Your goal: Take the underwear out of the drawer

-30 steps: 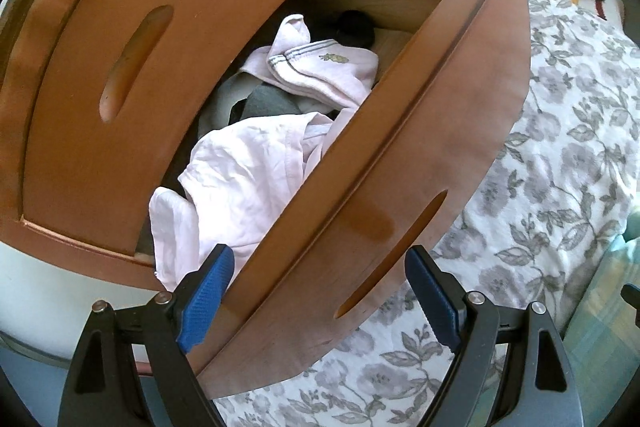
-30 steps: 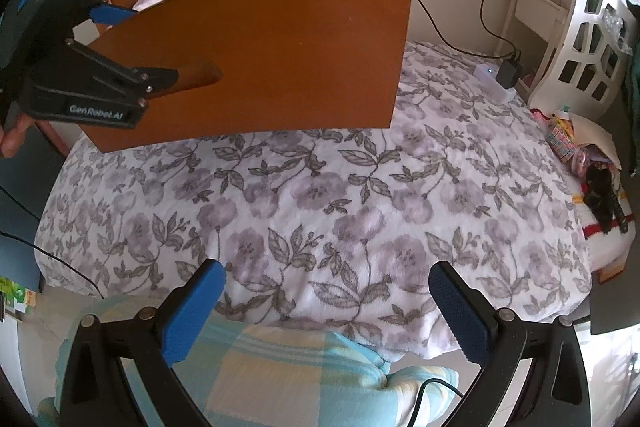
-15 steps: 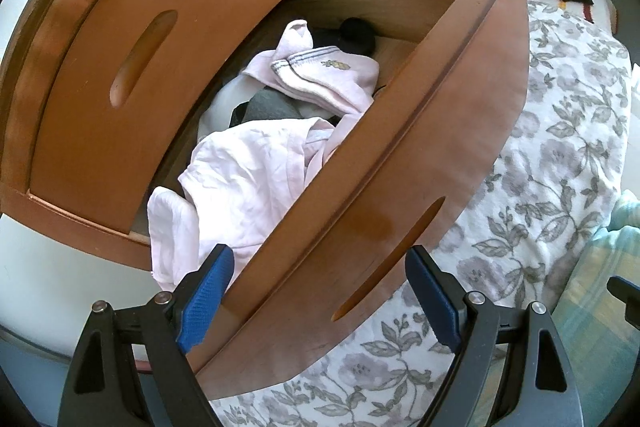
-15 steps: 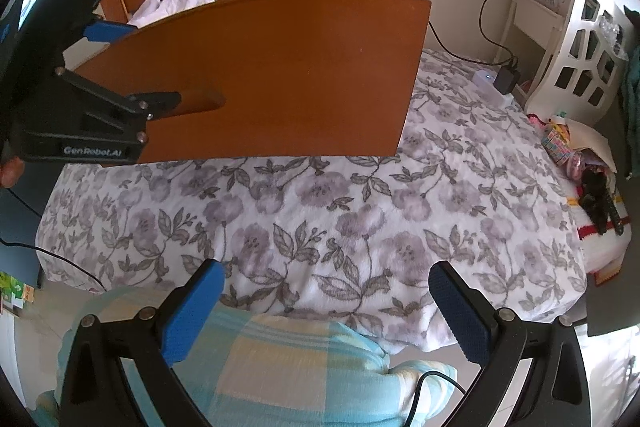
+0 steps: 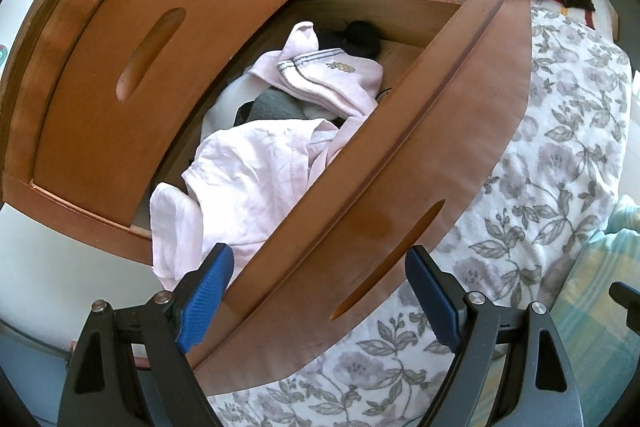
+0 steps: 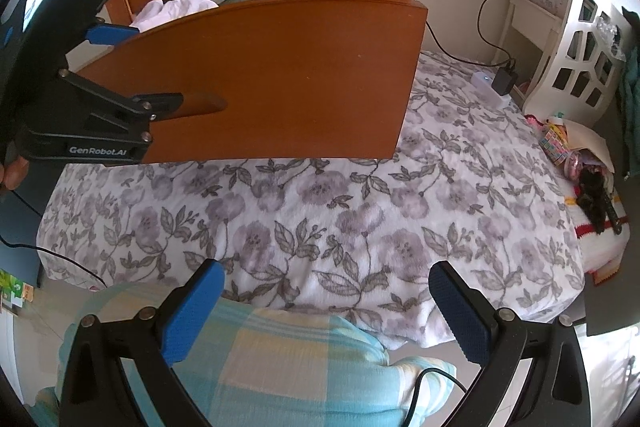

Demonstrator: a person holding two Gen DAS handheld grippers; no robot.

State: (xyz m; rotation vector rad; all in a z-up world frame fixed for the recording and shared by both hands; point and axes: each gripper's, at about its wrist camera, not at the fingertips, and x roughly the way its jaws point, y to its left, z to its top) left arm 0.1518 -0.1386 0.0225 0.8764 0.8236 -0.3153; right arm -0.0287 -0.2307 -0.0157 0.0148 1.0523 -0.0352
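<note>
The left hand-held gripper (image 5: 320, 267) is spread wide astride the front panel of the open drawer (image 5: 400, 167), one finger inside and one at the handle slot. The pale pink underwear (image 5: 256, 187) lies heaped in the drawer, untouched. The right hand-held gripper (image 6: 326, 275) hangs spread and empty over the floral bed (image 6: 320, 219).

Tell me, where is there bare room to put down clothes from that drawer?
The flowered bedspread is bare between the drawer front and the checked blanket. The drawer is crowded with clothes; clutter fills the bed's right edge.
</note>
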